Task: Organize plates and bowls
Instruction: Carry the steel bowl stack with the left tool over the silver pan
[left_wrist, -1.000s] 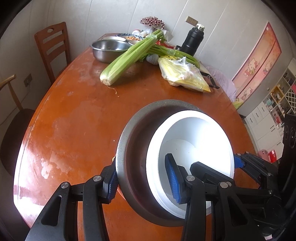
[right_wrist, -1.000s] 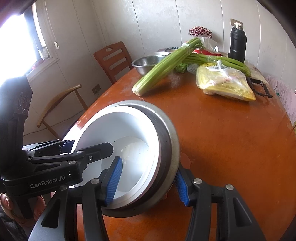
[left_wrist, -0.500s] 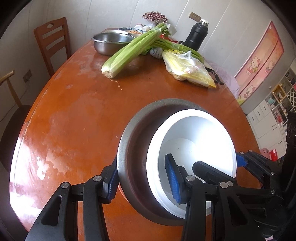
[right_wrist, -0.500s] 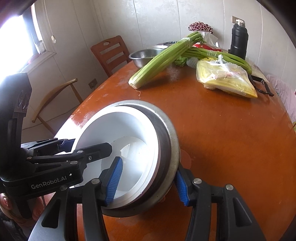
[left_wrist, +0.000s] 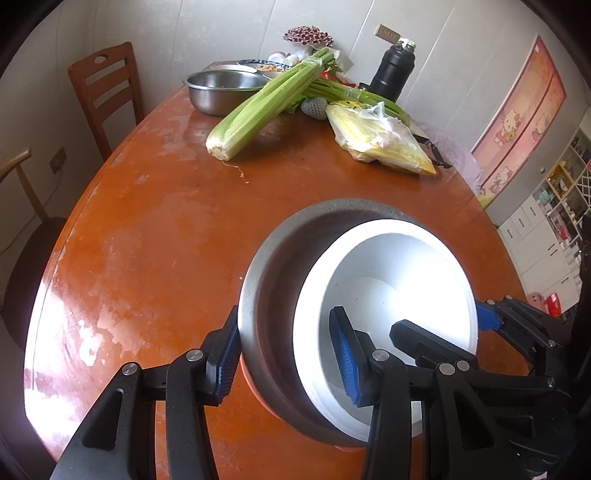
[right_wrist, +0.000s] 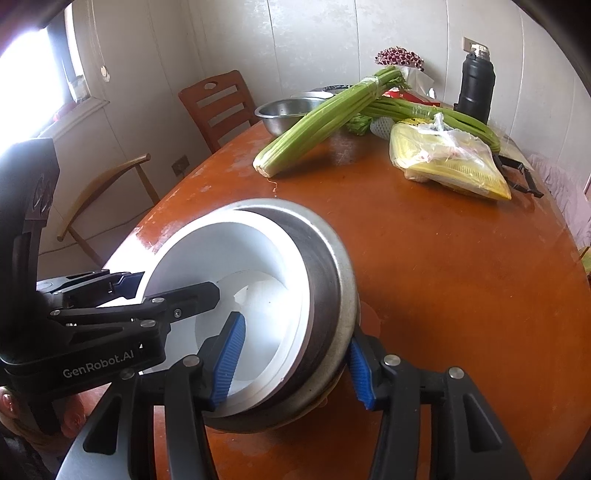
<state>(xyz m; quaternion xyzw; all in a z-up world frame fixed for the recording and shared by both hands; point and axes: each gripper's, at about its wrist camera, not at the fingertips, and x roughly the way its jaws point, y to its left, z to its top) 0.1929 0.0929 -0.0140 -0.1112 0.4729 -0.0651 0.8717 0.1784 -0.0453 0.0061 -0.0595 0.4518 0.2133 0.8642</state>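
A white bowl (left_wrist: 388, 266) sits nested inside a steel bowl (left_wrist: 273, 295) over the near part of the round wooden table (left_wrist: 155, 236). My left gripper (left_wrist: 284, 332) is shut on the pair from the left: one pad is on the steel wall's outside, the other inside the white bowl. My right gripper (right_wrist: 295, 343) clamps the opposite side of the steel bowl (right_wrist: 325, 266) and white bowl (right_wrist: 229, 251), its jaws closing a little tighter. Each gripper shows in the other's view: the right gripper (left_wrist: 441, 321) and the left gripper (right_wrist: 166, 288).
At the far end of the table lie a second steel bowl (left_wrist: 221, 88), dishes behind it (left_wrist: 258, 66), celery bunches (left_wrist: 258, 107), a yellow plastic bag (left_wrist: 380, 144) and a black flask (left_wrist: 393, 74). A wooden chair (left_wrist: 103, 85) stands at the far left edge.
Both grippers keep their hold on the nested bowls. The views have shifted only slightly, and nothing on the table has moved.
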